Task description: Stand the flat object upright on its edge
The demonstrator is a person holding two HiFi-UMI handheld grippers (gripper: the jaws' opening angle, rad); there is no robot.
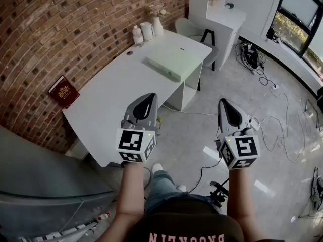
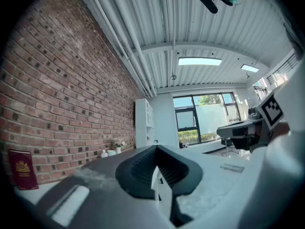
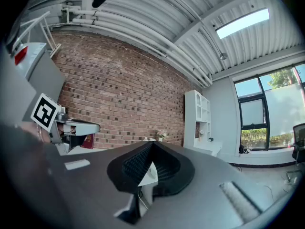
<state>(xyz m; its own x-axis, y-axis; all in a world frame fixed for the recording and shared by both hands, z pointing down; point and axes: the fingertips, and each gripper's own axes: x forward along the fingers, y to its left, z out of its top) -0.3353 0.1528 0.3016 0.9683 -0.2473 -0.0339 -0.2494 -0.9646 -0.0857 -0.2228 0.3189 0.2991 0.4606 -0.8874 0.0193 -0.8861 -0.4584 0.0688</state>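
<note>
Closest to me, both tongs are out in front at waist height, pointing level. The left gripper (image 1: 147, 99) has its jaws pressed together on nothing. The right gripper (image 1: 227, 105) is the same, pads meeting with nothing between them. I read this as a rest pose: neither is over the work, and the right one hangs over bare floor (image 1: 237, 84) off the table's side.

Just under the left gripper's nose is the near corner of the white table (image 1: 106, 105), which runs away from me along the brick wall (image 1: 75, 29). At the wall edge a red book (image 1: 64, 91) stands upright against the bricks, so that one needs no help.

Further up the tabletop is the pale green flat box (image 1: 174, 62), lying on its broad face near the right edge, well apart from both grippers. It's the only thing lying flat, so I take it as the one to tip up. Nothing crowds it, which should leave room to pinch an edge from either side.

Past it, in the far corner, are a small bottle (image 1: 137, 36), a white jar (image 1: 147, 31) and a vase (image 1: 157, 24), bunched well away from the box.

Beyond the table are a pale chair (image 1: 194, 30), a white shelf unit (image 1: 222, 14), cables (image 1: 252, 59) trailing over the tiles, and the windows (image 1: 298, 14) at the far right.
</note>
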